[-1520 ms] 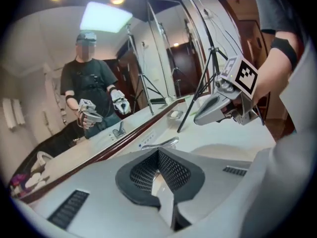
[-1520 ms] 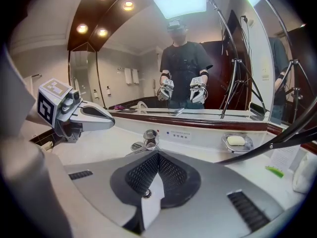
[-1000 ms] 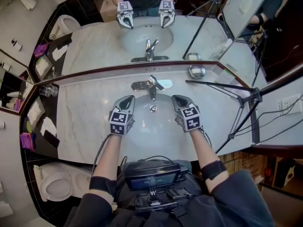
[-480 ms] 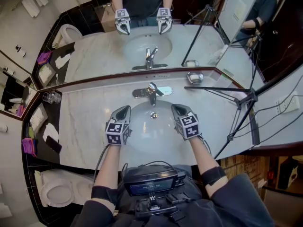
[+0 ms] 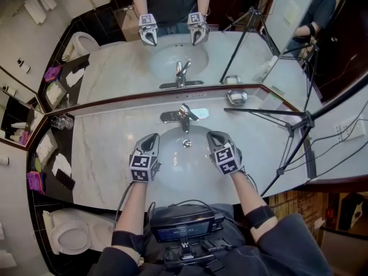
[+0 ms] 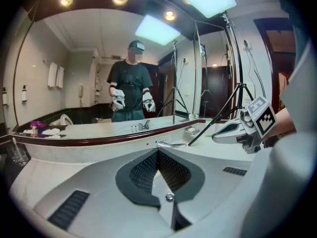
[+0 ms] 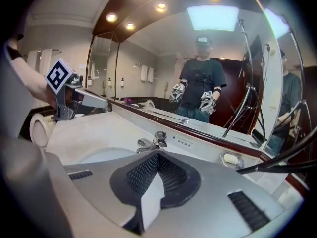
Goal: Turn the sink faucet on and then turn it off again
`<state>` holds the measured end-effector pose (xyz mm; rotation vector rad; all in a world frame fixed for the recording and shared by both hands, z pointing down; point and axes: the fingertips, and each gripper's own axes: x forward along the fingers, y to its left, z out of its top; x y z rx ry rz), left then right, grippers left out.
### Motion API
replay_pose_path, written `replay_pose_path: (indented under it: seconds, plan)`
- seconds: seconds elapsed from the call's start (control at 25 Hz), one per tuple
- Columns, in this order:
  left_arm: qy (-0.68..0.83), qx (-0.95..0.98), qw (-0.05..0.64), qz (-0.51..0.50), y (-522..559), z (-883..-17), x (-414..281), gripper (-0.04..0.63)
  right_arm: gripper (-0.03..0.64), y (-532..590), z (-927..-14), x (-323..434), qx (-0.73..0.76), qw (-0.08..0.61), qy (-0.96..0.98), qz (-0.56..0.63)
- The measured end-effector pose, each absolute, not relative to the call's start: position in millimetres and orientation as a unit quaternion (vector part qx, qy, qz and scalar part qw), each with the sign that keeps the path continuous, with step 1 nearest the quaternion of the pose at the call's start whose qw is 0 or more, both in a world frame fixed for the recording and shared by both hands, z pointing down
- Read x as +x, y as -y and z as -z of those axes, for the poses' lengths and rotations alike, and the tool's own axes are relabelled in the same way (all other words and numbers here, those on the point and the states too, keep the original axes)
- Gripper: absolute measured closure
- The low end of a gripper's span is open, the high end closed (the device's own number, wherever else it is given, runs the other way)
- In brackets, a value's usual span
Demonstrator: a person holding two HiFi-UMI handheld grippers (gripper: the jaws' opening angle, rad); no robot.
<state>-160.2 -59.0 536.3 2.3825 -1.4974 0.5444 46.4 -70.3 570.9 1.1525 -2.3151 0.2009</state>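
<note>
Two hand-held grippers in view, both clenched, neither grasping anything.

**Task's thing.** The faucet (image 5: 184,114) stands ahead of both tips, roughly midway between them and apart from each, at the far rim of the basin (image 5: 185,157). From the right hand-held gripper (image 5: 213,135) it lies ahead and slightly to the left. From the left hand-held gripper (image 5: 152,139) it lies ahead and to the right. No stream of water is visible at the spout.

**Handling (judgement).**
- The faucet is polished metal fixed to the bench (image 5: 106,148), so it is stiff and will not shift.
- Only the handle (image 7: 159,135) on top of it should move, probably with little force.
- The smooth chrome is likely slippery against the pads.
- The best hold is probably the handle's free end, either pinched between the pads or nudged with closed tips.
- A short, gentle stroke should do. A hard one risks the tips skidding off.

**Grippers.**
- Left: its own view shows the jaws fully together with the pads meeting and nothing between them. It hovers over the near left part of the basin and touches nothing.
- Right: its jaws are shut too, with no object between the pads. It hovers over the near right part of the basin, clear of the faucet.

**Nearby.** A soap dish (image 5: 237,97) sits ahead and to the right of the right hand-held gripper. A tripod (image 5: 290,118) leg reaches over the bench further right. Neither lies in the line to the handle.
</note>
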Motion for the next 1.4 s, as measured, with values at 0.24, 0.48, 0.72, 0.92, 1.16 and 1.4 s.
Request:
replay_pose_path:
  seconds: [0.24,0.48,0.72,0.92,1.16,1.4]
  plan:
    - [0.514,0.825,0.138,-0.19,64,-541,-159,0.595,0.512,81,-595,31,0.371,0.391,0.838,0.086]
    - [0.51,0.825,0.142,-0.195,72,-549,-160,0.595,0.453,102,-607,18,0.318,0.451,0.814,0.181]
    - [0.506,0.825,0.15,-0.203,80,-561,-161,0.595,0.411,126,-614,7,0.287,0.487,0.787,0.248]
    - [0.498,0.829,0.149,-0.208,88,-566,-157,0.595,0.403,141,-629,-4,0.26,0.515,0.765,0.286]
    - [0.497,0.828,0.154,-0.21,92,-573,-157,0.595,0.403,156,-651,-12,0.237,0.543,0.748,0.3]
    - [0.496,0.825,0.166,-0.215,95,-583,-160,0.595,0.406,177,-655,-17,0.24,0.549,0.745,0.293]
